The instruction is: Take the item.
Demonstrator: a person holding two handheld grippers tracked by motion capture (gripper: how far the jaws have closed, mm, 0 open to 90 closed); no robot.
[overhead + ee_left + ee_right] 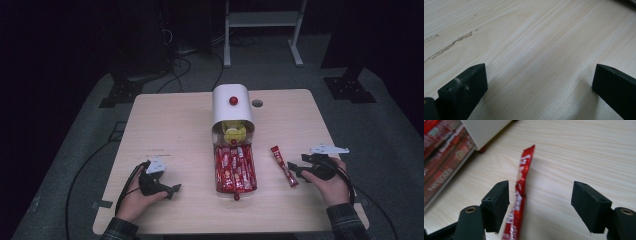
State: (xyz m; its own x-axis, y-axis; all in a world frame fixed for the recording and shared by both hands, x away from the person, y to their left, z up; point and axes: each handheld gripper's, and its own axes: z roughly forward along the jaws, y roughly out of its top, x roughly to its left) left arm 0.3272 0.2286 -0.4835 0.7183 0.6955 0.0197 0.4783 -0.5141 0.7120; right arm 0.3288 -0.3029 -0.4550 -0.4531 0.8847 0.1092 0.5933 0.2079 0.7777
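Observation:
A single red stick sachet (284, 165) lies on the pale wooden table (170, 125), right of a white dispenser box (232, 116). My right gripper (298, 165) sits at the sachet's near end. In the right gripper view the right gripper (540, 205) is open, with the sachet (522, 182) running up between the jaws close beside the left one, and a wide gap to the other. My left gripper (175, 190) rests at the table's front left. In its own view the left gripper (539, 85) stands open over bare wood.
A red tray (235, 169) packed with several red sachets is pulled out of the front of the white box, which has a red knob (233, 100) on top. The tray (446, 165) lies left of my right jaws. A cable hole (257, 103) sits near the table's far edge.

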